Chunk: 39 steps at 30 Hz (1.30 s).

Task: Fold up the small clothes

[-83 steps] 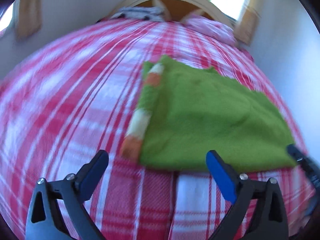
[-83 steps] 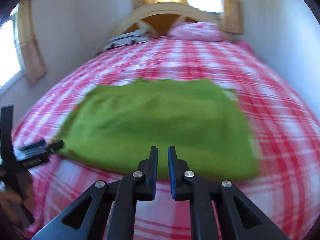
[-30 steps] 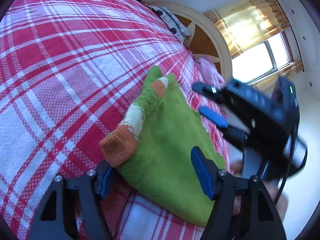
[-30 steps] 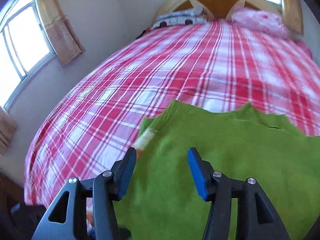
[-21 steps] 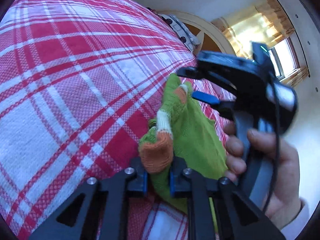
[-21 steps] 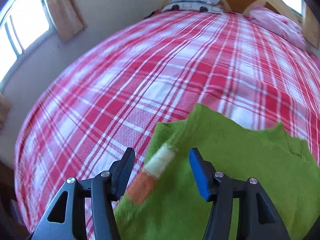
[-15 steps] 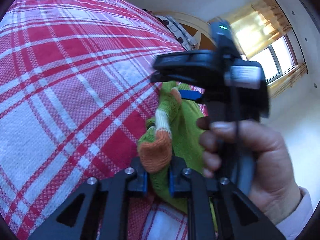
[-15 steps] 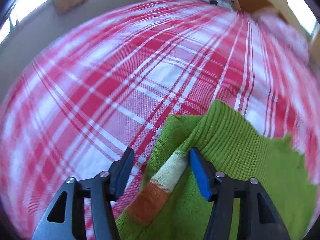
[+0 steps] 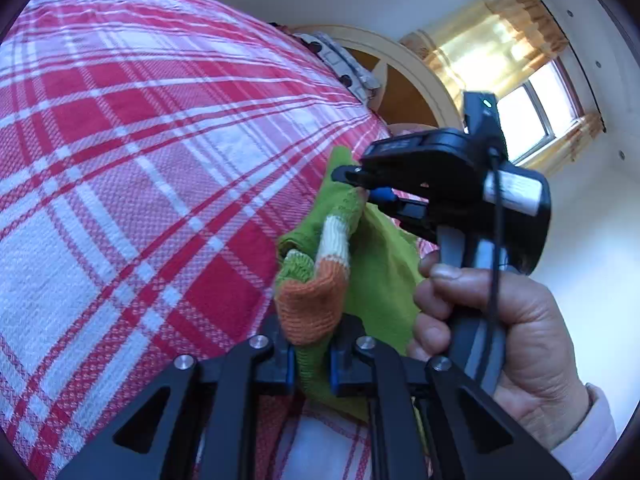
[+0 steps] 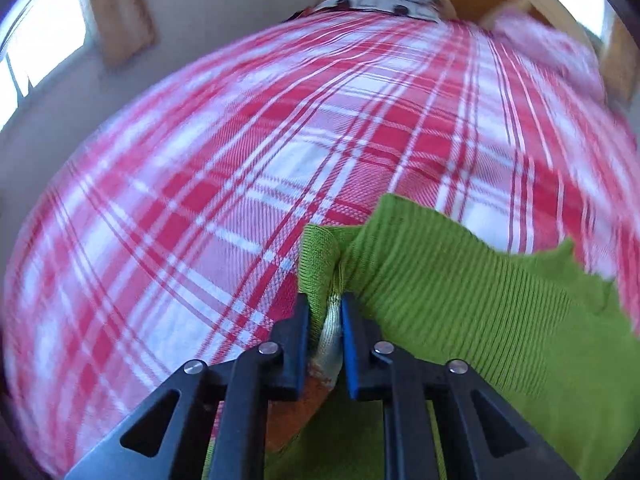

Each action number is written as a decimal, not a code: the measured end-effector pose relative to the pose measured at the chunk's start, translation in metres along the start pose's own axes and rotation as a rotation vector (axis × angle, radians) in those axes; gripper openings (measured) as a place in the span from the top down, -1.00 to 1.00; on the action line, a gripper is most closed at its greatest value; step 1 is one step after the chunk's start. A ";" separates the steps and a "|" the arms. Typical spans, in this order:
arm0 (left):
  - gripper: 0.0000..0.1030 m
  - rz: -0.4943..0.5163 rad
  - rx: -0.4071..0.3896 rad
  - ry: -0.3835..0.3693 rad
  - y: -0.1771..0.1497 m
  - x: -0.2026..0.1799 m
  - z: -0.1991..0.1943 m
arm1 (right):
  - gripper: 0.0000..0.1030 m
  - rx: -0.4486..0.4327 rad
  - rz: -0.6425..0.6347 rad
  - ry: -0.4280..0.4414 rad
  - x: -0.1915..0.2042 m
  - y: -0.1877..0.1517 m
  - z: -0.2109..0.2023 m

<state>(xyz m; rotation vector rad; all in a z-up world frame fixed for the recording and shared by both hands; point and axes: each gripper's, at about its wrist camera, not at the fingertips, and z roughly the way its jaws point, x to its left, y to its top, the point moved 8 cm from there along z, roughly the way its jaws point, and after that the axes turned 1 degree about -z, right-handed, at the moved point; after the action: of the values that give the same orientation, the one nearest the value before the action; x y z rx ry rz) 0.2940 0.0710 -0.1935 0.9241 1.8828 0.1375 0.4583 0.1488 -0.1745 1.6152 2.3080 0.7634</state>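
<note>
Since a second ago both sets of jaws have come in from wide apart onto the green sweater. Left wrist view: left gripper at 6 o'clock, closing, pinches the orange cuff; the right gripper bites at 1 o'clock. Right wrist view: right gripper, closing, clamps the sweater's folded edge at 6 o'clock on the plaid bedspread.

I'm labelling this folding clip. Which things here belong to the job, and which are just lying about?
In the job: green sweater, left gripper and right gripper, both pinching its striped edge.

Lying about: checked bedspread, headboard, pink pillow, curtains.
</note>
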 end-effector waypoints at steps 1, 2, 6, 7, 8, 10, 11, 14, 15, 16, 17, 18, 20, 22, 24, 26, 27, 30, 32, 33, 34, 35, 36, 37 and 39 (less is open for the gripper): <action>0.77 0.014 -0.002 -0.005 0.000 -0.004 -0.001 | 0.73 -0.020 0.043 0.044 -0.005 0.001 -0.006; 0.77 0.035 -0.004 -0.007 0.000 -0.008 -0.001 | 0.74 -0.033 0.069 0.067 -0.007 0.002 -0.010; 0.77 0.189 -0.024 0.007 0.000 -0.033 -0.007 | 0.75 -0.103 0.158 0.136 -0.027 0.007 -0.038; 0.77 0.237 -0.032 0.014 0.001 -0.040 -0.009 | 0.75 -0.116 0.169 0.147 -0.033 0.008 -0.045; 0.77 0.289 -0.041 0.023 0.001 -0.049 -0.011 | 0.75 -0.128 0.179 0.157 -0.040 0.008 -0.052; 0.77 0.399 -0.052 0.038 -0.002 -0.068 -0.012 | 0.75 -0.148 0.209 0.177 -0.056 0.008 -0.066; 0.77 0.455 -0.048 0.034 -0.005 -0.081 -0.011 | 0.75 -0.161 0.228 0.185 -0.066 0.007 -0.074; 0.77 0.562 -0.030 0.002 -0.016 -0.111 -0.010 | 0.75 -0.193 0.271 0.194 -0.095 0.004 -0.093; 0.77 0.591 -0.028 -0.005 -0.020 -0.119 -0.010 | 0.75 -0.200 0.279 0.185 -0.105 0.002 -0.099; 0.77 0.625 -0.028 -0.013 -0.025 -0.128 -0.009 | 0.75 -0.204 0.286 0.176 -0.115 -0.001 -0.104; 0.77 0.658 -0.028 -0.027 -0.030 -0.137 -0.009 | 0.76 -0.208 0.293 0.168 -0.124 -0.005 -0.108; 0.77 0.689 -0.025 -0.045 -0.036 -0.147 -0.009 | 0.76 -0.214 0.301 0.159 -0.133 -0.008 -0.113; 0.77 0.732 -0.010 -0.074 -0.049 -0.161 -0.007 | 0.76 -0.225 0.319 0.149 -0.153 -0.015 -0.121; 0.77 0.779 0.012 -0.094 -0.065 -0.174 -0.004 | 0.76 -0.240 0.341 0.146 -0.173 -0.023 -0.130; 0.77 0.829 0.030 -0.106 -0.082 -0.187 0.001 | 0.76 -0.249 0.353 0.141 -0.190 -0.030 -0.139; 0.77 0.867 0.048 -0.120 -0.098 -0.198 0.005 | 0.77 -0.264 0.361 0.129 -0.209 -0.038 -0.150; 0.77 0.878 0.058 -0.125 -0.103 -0.202 0.007 | 0.77 -0.269 0.365 0.125 -0.216 -0.042 -0.154; 0.77 0.916 0.089 -0.147 -0.123 -0.218 0.012 | 0.77 -0.284 0.385 0.117 -0.241 -0.055 -0.166; 0.77 0.951 0.104 -0.156 -0.137 -0.230 0.015 | 0.77 -0.292 0.403 0.106 -0.259 -0.065 -0.172; 0.77 0.962 0.110 -0.157 -0.144 -0.235 0.017 | 0.77 -0.295 0.414 0.102 -0.266 -0.069 -0.174; 0.77 0.967 0.119 -0.162 -0.149 -0.239 0.020 | 0.78 -0.297 0.426 0.101 -0.274 -0.073 -0.175; 0.77 0.969 0.134 -0.171 -0.156 -0.245 0.023 | 0.78 -0.299 0.444 0.104 -0.284 -0.079 -0.176; 0.77 0.969 0.146 -0.174 -0.161 -0.247 0.026 | 0.78 -0.299 0.452 0.102 -0.288 -0.082 -0.176; 0.77 0.972 0.159 -0.176 -0.165 -0.250 0.029 | 0.79 -0.300 0.458 0.099 -0.294 -0.085 -0.177; 0.77 0.982 0.190 -0.180 -0.176 -0.255 0.036 | 0.81 -0.300 0.468 0.086 -0.306 -0.093 -0.179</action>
<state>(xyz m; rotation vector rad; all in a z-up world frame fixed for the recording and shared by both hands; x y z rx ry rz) 0.2838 -0.2289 -0.1076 1.8607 1.1478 0.4461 0.4146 -0.2089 -0.1073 2.0224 1.7620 1.2309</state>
